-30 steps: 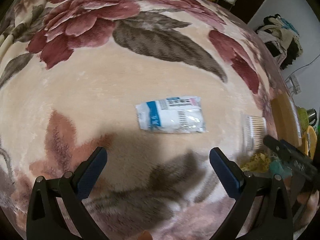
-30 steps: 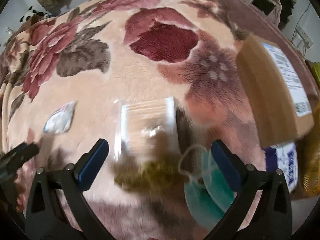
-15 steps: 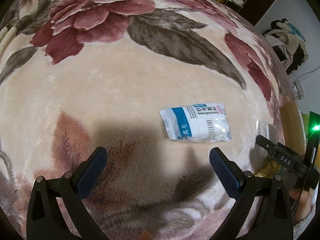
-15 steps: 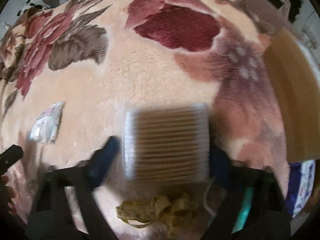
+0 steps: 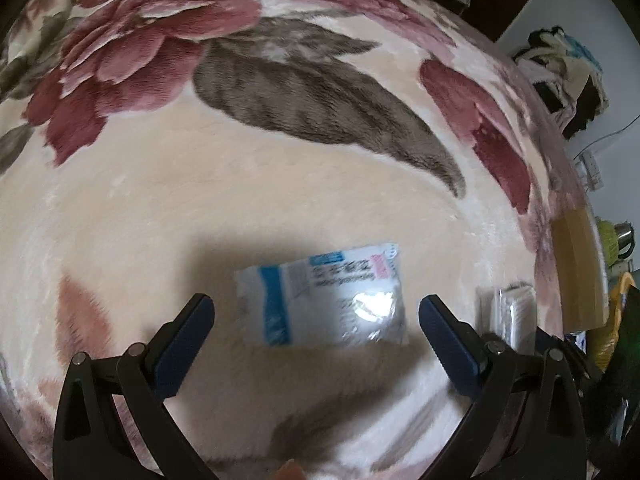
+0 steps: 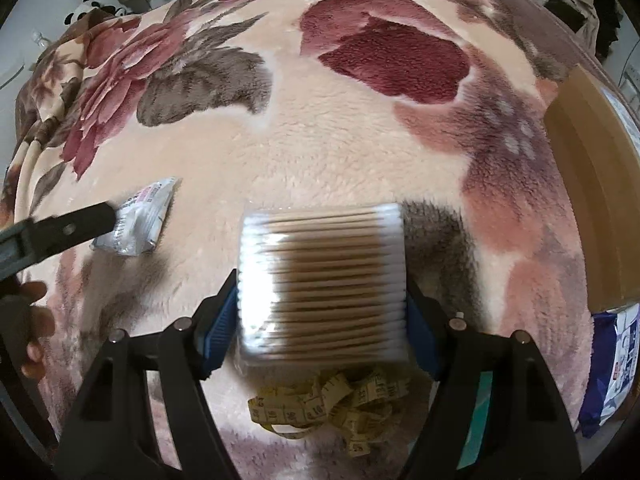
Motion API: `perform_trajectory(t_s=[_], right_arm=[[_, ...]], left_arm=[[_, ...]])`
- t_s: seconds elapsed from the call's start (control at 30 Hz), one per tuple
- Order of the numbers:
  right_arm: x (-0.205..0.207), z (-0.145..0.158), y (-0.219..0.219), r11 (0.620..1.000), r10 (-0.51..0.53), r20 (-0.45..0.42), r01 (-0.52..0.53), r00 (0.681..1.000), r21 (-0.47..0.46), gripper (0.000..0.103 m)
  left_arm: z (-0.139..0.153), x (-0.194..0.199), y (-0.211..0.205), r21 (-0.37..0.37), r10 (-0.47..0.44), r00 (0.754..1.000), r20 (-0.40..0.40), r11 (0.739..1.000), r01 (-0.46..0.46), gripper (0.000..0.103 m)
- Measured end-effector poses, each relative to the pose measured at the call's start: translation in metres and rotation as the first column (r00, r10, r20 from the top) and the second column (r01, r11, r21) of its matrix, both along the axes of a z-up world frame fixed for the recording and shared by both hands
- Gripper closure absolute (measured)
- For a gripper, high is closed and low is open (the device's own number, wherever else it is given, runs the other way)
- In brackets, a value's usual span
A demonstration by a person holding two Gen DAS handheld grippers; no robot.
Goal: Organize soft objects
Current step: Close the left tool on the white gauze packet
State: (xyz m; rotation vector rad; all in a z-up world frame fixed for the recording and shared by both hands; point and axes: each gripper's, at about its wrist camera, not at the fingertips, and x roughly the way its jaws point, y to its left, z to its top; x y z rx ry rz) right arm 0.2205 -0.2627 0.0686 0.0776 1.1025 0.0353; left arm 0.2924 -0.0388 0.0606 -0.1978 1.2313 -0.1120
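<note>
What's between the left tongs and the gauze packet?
Only bare blanket: the open left tongs frame the gauze packet, left wrist view.

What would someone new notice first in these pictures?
The pack of cotton swabs clamped in the right tongs, above a yellow tape measure. Next, the white and blue packet lying on the floral blanket, just ahead of the open left tongs.

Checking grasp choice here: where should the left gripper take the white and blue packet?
Across its short width, from above. The white and blue packet lies flat on the blanket, long side running between the left gripper's open jaws, which just clear its ends.
</note>
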Motion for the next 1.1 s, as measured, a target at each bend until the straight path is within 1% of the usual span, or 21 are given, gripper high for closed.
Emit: perform_trajectory(t_s=[0.1,0.13,0.2,0.23,0.3,0.37,0.47,0.53,0.7,0.77,0.8,0.9,0.93,1.0,1.07,1.1], right_arm=[[0.0,-0.002,0.001,1.0,0.003,-0.004,-0.003,1.0,0.008,0.028],[-0.001,-0.002,0.001,1.0,0.006,-0.002,-0.006,1.0,0.013,0.028],[0.0,-0.002,0.001,1.0,0.013,-0.001,-0.013,1.0,0.017,0.027],[0.0,-0.002,0.001,1.0,0.017,-0.001,-0.017,1.0,0.019,0.027],[0.0,-0.002,0.0,0.999,0.023,-0.001,-0.023,1.0,0.023,0.027],[0.0,-0.003,-0.001,0.999,0.022,-0.003,-0.022,1.0,0.03,0.027],[0.0,-0.003,-0.001,0.999,0.017,-0.005,-0.017,1.0,0.034,0.027],[0.0,-0.003,-0.001,0.999,0.017,-0.006,-0.017,1.0,0.034,0.027],[0.0,-0.003,-0.001,0.999,0.018,-0.005,-0.018,1.0,0.034,0.027],[-0.001,-0.003,-0.001,0.999,0.017,-0.003,-0.017,1.0,0.036,0.027],[-0.001,-0.004,-0.001,0.999,0.017,-0.003,-0.016,1.0,0.036,0.027],[-0.001,-0.004,-0.001,0.999,0.013,-0.003,-0.013,1.0,0.037,0.027],[-0.001,-0.004,-0.001,0.999,0.014,-0.004,-0.014,1.0,0.035,0.027],[-0.001,-0.004,-0.001,0.999,0.014,-0.007,-0.014,1.0,0.032,0.027],[0.0,-0.005,-0.002,0.999,0.016,-0.01,-0.016,1.0,0.029,0.027],[0.001,-0.005,-0.002,1.0,0.018,-0.011,-0.017,1.0,0.026,0.027]], left_arm=[[-0.008,0.008,-0.01,0.036,-0.023,1.0,-0.013,0.999,0.024,0.001],[-0.009,0.01,-0.013,0.057,-0.035,0.999,-0.003,0.998,0.035,0.001],[-0.008,0.011,-0.015,0.067,-0.077,0.996,0.039,0.995,0.075,0.001],[-0.008,0.012,-0.016,0.059,-0.097,0.994,0.057,0.994,0.094,0.001],[-0.006,0.016,-0.015,0.02,-0.138,0.985,0.104,0.99,0.137,0.001],[-0.007,0.019,-0.015,-0.015,-0.166,0.98,0.114,0.986,0.168,0.001],[-0.012,0.019,-0.018,-0.089,-0.239,0.968,0.079,0.965,0.246,0.001],[-0.012,0.014,-0.019,-0.117,-0.283,0.957,0.064,0.95,0.289,0.001],[-0.007,-0.017,-0.014,-0.134,-0.372,0.927,0.037,0.918,0.374,0.001],[-0.004,-0.024,-0.012,-0.092,-0.376,0.925,0.05,0.921,0.379,0.002],[-0.002,-0.024,-0.011,-0.053,-0.365,0.929,0.058,0.928,0.368,0.002],[0.001,-0.02,-0.01,-0.014,-0.356,0.931,0.08,0.934,0.358,0.01],[0.002,-0.017,-0.01,-0.012,-0.359,0.93,0.08,0.932,0.361,0.013],[0.001,-0.013,-0.012,0.004,-0.38,0.922,0.073,0.925,0.381,0.014],[-0.005,-0.008,-0.02,0.048,-0.424,0.905,0.046,0.905,0.422,0.018],[-0.01,-0.007,-0.026,0.078,-0.45,0.893,0.018,0.891,0.448,0.019]])
